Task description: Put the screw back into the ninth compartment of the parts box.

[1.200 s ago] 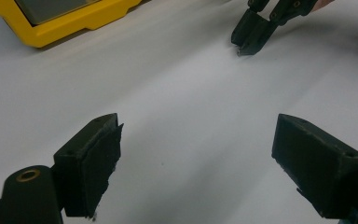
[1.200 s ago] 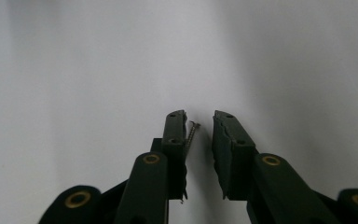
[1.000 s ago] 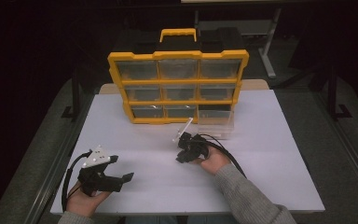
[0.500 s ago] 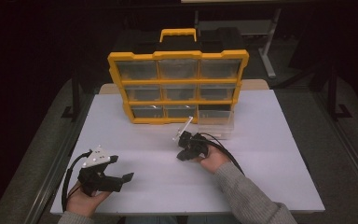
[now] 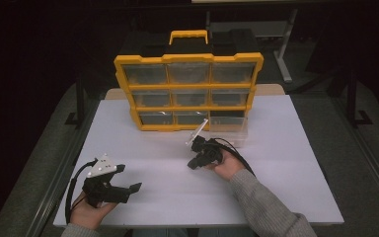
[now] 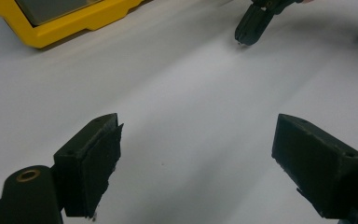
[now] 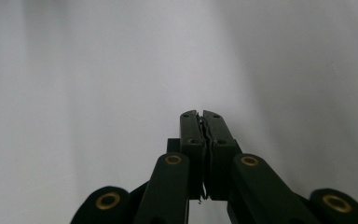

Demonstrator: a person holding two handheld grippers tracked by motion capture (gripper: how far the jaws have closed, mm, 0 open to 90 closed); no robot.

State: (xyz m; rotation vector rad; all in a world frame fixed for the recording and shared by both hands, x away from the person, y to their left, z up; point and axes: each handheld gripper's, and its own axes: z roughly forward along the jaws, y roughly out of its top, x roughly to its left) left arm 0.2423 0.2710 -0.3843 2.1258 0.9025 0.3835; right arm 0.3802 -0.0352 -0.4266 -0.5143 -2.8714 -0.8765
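A yellow organizer (image 5: 187, 94) with clear drawers and a yellow handle stands upright at the back of the white table (image 5: 286, 163). Its bottom right drawer (image 5: 231, 127) sticks out toward me. My right gripper (image 5: 192, 162) is shut, tilted down with its tips at the table just in front of the organizer. In the right gripper view the jaws (image 7: 200, 116) are pressed together over bare white table. My left gripper (image 5: 128, 178) rests near the table's front left, open wide and holding nothing (image 6: 196, 172). From there I see the right gripper's shut tips (image 6: 253, 27) and the organizer's corner (image 6: 70, 25).
Dark floor and metal frame legs (image 5: 81, 98) surround the table. A second table's base (image 5: 281, 44) stands behind the organizer at the back right. White table surface lies open between the two grippers.
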